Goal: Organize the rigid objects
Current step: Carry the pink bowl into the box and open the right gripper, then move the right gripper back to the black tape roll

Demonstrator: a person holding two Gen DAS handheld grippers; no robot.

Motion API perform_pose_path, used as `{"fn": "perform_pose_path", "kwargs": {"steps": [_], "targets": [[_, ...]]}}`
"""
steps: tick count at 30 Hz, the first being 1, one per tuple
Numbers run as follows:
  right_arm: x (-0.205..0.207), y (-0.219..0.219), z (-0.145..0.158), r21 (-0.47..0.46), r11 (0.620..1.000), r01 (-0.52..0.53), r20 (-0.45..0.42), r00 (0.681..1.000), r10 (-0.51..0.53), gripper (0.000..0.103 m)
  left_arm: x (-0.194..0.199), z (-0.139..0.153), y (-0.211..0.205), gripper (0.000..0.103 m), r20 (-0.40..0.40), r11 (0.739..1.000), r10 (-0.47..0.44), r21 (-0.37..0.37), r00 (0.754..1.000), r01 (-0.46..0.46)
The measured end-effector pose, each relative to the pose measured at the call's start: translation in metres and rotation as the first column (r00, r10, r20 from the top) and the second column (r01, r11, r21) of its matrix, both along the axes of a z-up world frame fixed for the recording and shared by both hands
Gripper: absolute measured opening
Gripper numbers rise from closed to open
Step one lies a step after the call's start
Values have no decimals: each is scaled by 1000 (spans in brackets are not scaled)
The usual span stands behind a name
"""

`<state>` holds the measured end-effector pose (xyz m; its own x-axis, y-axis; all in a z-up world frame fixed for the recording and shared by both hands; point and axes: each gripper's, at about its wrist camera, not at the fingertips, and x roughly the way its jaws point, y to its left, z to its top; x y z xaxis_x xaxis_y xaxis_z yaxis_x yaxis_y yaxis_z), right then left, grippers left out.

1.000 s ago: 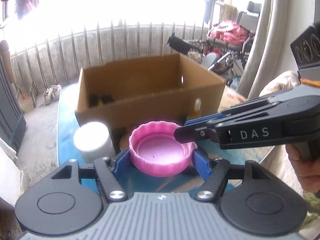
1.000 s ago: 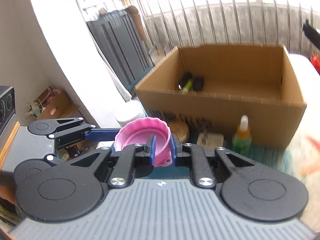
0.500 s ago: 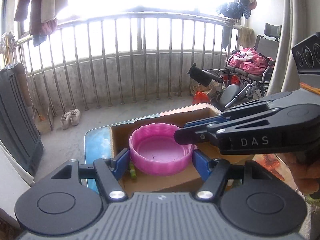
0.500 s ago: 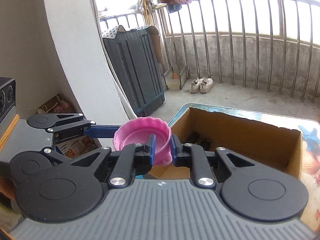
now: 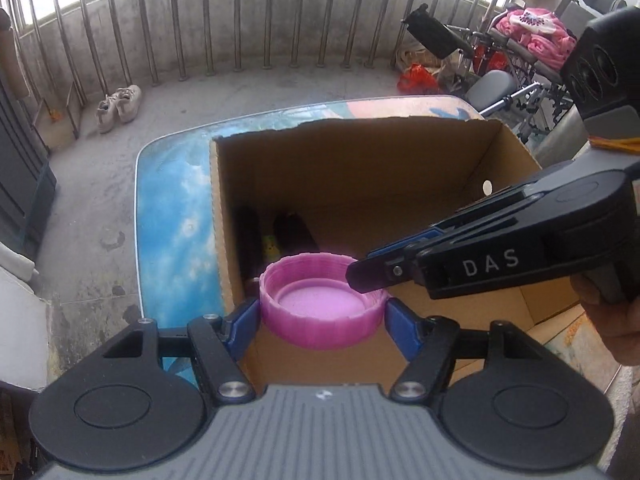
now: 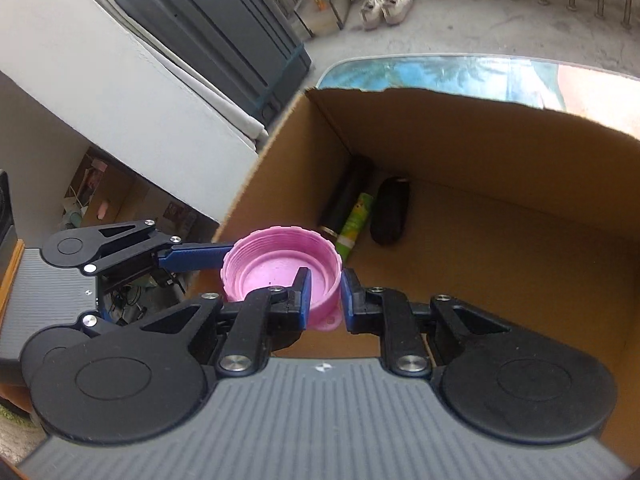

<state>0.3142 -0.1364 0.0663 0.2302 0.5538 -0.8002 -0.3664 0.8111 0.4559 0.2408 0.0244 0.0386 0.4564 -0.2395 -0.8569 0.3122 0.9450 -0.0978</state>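
Holding one pink lid (image 5: 323, 309) between them, the two grippers fill the lower part of both views. The lid is round, of ribbed plastic, with its hollow side turned up and its inside smooth and pale. The left gripper (image 5: 322, 317) clasps it across its full width, one blue pad on each side of the wall. The right gripper (image 6: 325, 295) pinches the lid's rim, one finger inside the cup and one outside; in the left wrist view it comes in from the right of the frame, a black body with white letters.

The lid hangs over the near left part of an open cardboard box (image 6: 500, 152), above its floor and not touching it. The box is one, brown, of corrugated card, with a torn upper edge at the far wall and a small round hole in its right wall. At the far left corner inside lie three long things close together: a black cylinder (image 6: 349, 192), a green and yellow tube (image 6: 355, 221) and a dark oval case (image 6: 391, 211).

The box stands on a table (image 5: 176, 208) with a glossy blue printed top and rounded corner. Farther off, in the upper left of the left wrist view, one pair of pale shoes (image 5: 119, 107) rests on the grey concrete floor before a railing of many metal bars (image 5: 236, 16).
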Motion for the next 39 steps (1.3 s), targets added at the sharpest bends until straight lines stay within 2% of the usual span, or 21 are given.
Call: {"fn": "perform_pose_path", "kwargs": {"steps": [5,10,17,23,29,34,39], "targets": [[6,-5,-33,-1,1000,-12,-112,994,11,15,0,-5,-18,67,31,993,-73,98,997,69],[13,-3,-49,-1,1000,-21,-164,986,20,15,3,-13,-28,63,21,982,-114,156,993,109],[19,0,-49,-3,1000,-28,-166,986,27,15,3,-10,-28,64,12,982,-111,157,994,108],[4,-12,-21,29,999,-14,-76,997,16,15,-8,9,-24,72,78,987,-91,137,993,80],[-35,-45,33,107,994,21,75,997,-29,16,-35,40,-18,79,170,993,-67,103,983,50],[-95,-89,73,233,971,59,178,979,-102,18,-73,69,-9,83,236,999,-31,41,971,22],[-170,-135,81,352,930,101,222,957,-188,21,-117,83,-4,87,281,1000,3,-18,960,3]]}}
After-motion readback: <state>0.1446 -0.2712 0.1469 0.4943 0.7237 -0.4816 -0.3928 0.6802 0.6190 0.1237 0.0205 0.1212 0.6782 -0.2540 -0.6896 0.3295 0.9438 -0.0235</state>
